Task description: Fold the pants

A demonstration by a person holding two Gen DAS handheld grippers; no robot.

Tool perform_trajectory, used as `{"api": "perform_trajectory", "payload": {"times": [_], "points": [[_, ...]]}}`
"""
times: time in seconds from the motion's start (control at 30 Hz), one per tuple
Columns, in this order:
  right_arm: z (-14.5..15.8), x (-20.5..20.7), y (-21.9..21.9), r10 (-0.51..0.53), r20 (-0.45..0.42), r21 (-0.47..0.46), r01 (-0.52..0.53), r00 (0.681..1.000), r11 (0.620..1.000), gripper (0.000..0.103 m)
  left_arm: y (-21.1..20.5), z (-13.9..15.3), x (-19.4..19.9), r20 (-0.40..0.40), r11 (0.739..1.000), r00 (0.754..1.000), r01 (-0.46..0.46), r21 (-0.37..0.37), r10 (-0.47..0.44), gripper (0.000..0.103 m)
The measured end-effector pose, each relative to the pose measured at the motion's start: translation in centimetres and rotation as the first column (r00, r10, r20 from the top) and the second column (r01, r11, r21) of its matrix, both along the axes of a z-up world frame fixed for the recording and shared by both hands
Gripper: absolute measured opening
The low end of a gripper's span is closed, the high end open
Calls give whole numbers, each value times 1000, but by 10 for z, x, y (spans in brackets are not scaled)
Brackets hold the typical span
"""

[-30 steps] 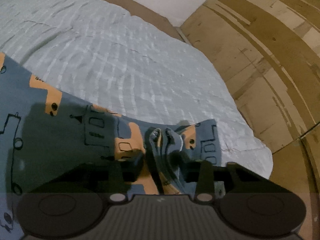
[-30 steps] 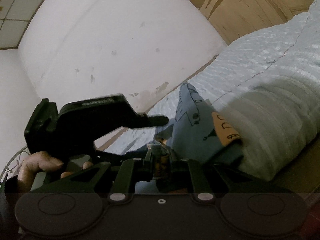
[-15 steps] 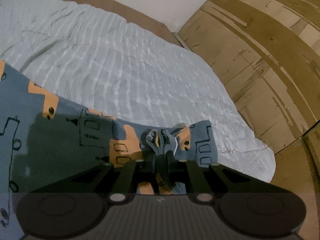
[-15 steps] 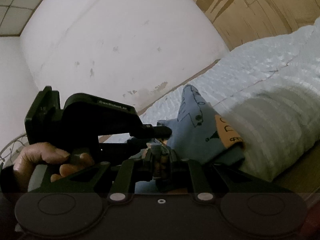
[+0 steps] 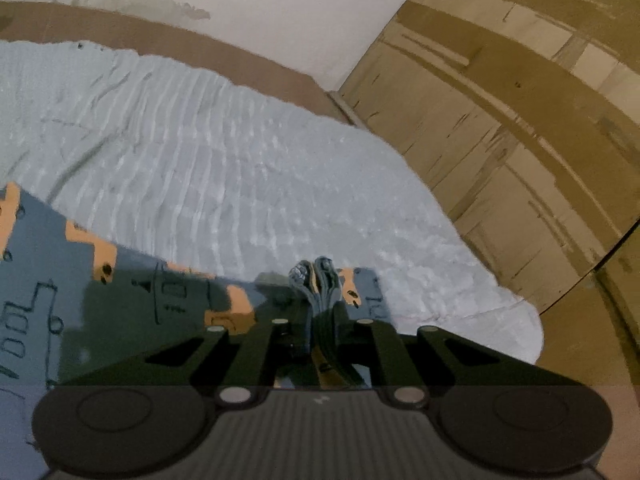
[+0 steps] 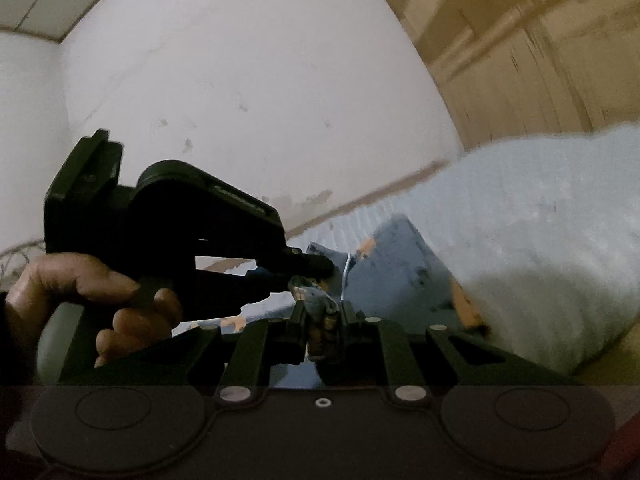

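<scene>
The pants (image 5: 120, 292) are blue-grey with orange patches and black line drawings, and lie on a pale textured bed cover (image 5: 240, 184). My left gripper (image 5: 320, 312) is shut on a bunched edge of the pants, which sticks up between its fingers. My right gripper (image 6: 322, 320) is shut on another bunched part of the pants (image 6: 400, 264). In the right wrist view the left gripper (image 6: 308, 266) is held by a hand (image 6: 80, 300) just left of and above my right fingers.
The bed cover (image 6: 540, 240) ends at a rounded edge on the right, beside a wooden panelled wall (image 5: 520, 120). A white wall (image 6: 260, 100) with a brown skirting strip (image 5: 200, 52) runs behind the bed.
The left gripper closed on the bunched pants edge and lifted it. Both grippers rose and tilted, and the left gripper now sits closer to the right one.
</scene>
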State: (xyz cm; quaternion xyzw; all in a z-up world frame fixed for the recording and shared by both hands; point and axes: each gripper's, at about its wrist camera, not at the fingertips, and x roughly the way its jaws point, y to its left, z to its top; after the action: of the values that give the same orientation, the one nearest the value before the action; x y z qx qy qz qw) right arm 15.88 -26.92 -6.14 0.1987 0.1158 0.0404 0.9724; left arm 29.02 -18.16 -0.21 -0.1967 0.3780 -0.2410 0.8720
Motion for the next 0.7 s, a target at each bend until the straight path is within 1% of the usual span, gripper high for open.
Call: {"api": "perform_trajectory", "payload": {"times": [0.13, 0.23, 0.37, 0.5, 0.7], "points": [[19, -5, 13, 8, 19, -73, -7, 1000, 997, 16, 7, 19, -3, 24, 1000, 1000, 1, 2, -1, 9], [32, -6, 23, 22, 28, -102, -19, 999, 995, 16, 13, 30, -6, 43, 1000, 999, -2, 18, 1, 9], [48, -4, 36, 51, 32, -126, -47, 998, 991, 16, 31, 42, -12, 54, 999, 999, -13, 49, 10, 9], [59, -1, 53, 113, 33, -139, -107, 993, 985, 16, 61, 48, -20, 65, 995, 997, -36, 93, 30, 9], [60, 5, 94, 229, 12, -169, -224, 973, 960, 16, 110, 44, -30, 72, 988, 995, -81, 135, 72, 9]]}}
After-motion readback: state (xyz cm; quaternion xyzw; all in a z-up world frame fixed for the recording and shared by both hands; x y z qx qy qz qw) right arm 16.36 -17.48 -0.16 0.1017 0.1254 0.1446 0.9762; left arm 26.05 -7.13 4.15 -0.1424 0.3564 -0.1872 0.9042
